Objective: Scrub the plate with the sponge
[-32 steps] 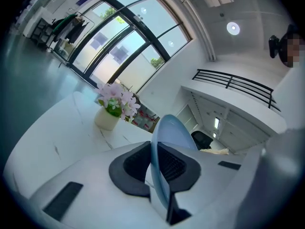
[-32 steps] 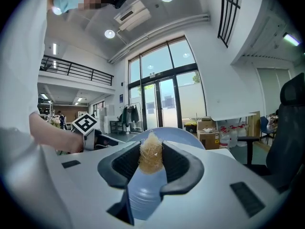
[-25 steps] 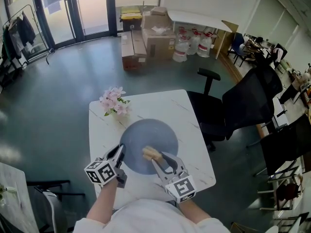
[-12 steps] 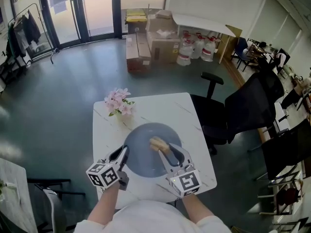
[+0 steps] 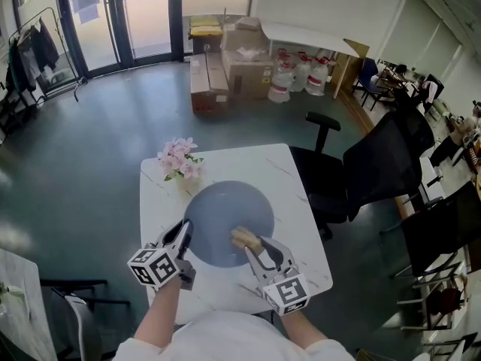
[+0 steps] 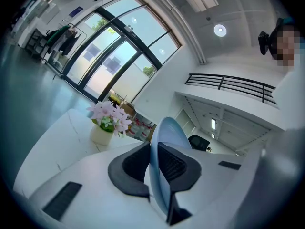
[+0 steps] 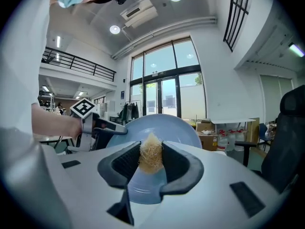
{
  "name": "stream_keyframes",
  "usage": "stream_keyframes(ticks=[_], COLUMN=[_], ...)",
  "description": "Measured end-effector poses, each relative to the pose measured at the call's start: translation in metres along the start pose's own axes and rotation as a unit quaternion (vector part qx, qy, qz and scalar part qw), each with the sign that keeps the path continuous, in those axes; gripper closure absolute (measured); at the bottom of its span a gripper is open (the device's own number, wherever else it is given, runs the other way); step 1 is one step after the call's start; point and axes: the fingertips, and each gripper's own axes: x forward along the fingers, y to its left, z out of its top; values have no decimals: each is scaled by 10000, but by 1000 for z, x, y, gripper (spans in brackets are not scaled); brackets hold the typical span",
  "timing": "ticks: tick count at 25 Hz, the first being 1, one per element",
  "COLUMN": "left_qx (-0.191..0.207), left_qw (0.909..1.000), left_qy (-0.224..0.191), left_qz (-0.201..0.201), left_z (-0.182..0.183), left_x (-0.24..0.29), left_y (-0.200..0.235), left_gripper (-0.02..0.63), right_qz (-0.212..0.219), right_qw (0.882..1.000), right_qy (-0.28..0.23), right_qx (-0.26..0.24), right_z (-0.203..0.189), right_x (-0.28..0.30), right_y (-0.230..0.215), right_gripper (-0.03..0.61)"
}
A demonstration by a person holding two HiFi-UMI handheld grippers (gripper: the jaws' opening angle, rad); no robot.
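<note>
The sponge point(image 5: 242, 238) now lies near the plate's point(image 5: 225, 201) near-right rim. Half a second ago it was further out toward the middle, and 1 second ago it was low again, so it has gone out and back in 1 stroke. The right tongs point(image 5: 252, 248) are clamped on the sponge, its straw-coloured fibres pinched between both pads and pressed to the blue face. The left tongs point(image 5: 183, 235) have not let go; they are shut on the plate's near-left rim, which runs edge-on between their pads. The plate stays over the white surface point(image 5: 301, 201), just beside the flowers point(image 5: 177, 160); whether it lies flat or is tipped up I cannot tell. This looks like scrubbing in full swing, with the plate steadied on 1 side and rubbed on the other. The strokes seem to cover only the near-right part, so the far and left areas probably still need passes.
</note>
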Motion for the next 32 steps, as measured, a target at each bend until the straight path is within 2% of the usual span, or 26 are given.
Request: stream_keyframes(ticks=[5,9,15,23,28,32], left_qx=[155,305,312,17,-180,-294], left_qw=[9998,9991,9985,9994,9996,9994], left_qy=[114,259,353,202,21,-72], left_qz=[-47,-139,-270,-289,-225,-170], left_z=[-4,-13,-22,-15,-4,1], left_x=[-1,-4,-7,-8,-6,-5], left_y=[-6,-16,-24,-18,-10,-4], left_gripper=[569,568,569,568,568,568], right_qz=[499,644,282,-474,-498,-281], right_qw=[9987,9977,9981,9983,9987,9994], right_qy=[52,-102,-409,-209,41,198], right_qx=[-49,-167,-367,-271,-142,-7], right_z=[1,17,42,31,5,-6], right_x=[13,25,32,2,-21,-25], right_y=[36,44,11,-35,-32,-6], right_gripper=[436,436,436,436,436,436])
